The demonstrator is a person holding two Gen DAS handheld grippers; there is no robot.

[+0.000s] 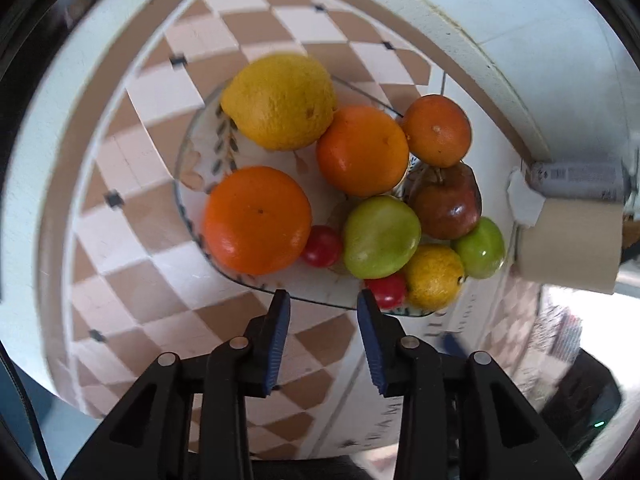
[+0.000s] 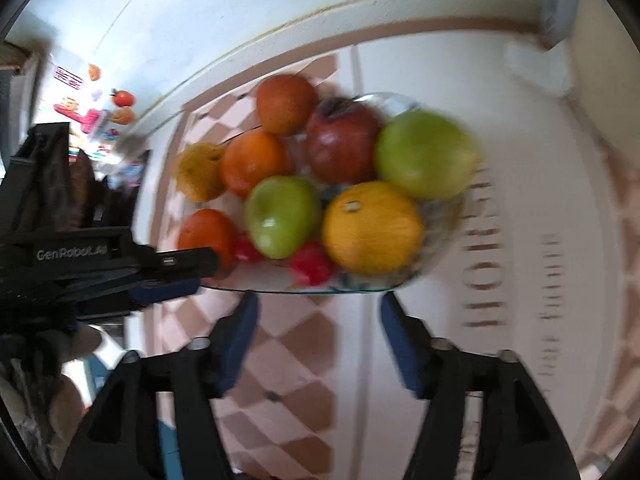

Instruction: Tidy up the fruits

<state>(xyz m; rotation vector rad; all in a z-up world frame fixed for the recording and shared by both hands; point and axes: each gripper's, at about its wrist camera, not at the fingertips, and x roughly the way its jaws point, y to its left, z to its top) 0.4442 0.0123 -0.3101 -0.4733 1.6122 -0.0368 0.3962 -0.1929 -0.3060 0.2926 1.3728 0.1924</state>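
Both the left claw [image 1: 323,300] and right claw [image 2: 318,304] gape empty just short of the fruit-crowded glass plate's [image 1: 320,294] near rim.

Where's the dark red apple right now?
The dark red apple sits at the plate's right side in the left wrist view, below the small orange, touching two green apples.

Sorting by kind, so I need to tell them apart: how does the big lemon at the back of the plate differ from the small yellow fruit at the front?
The big lemon is far larger than the small yellow fruit. It lies at the plate's far edge beside an orange; the small one sits near the front rim between a green fruit and a red one. Both have yellow, dimpled skin.
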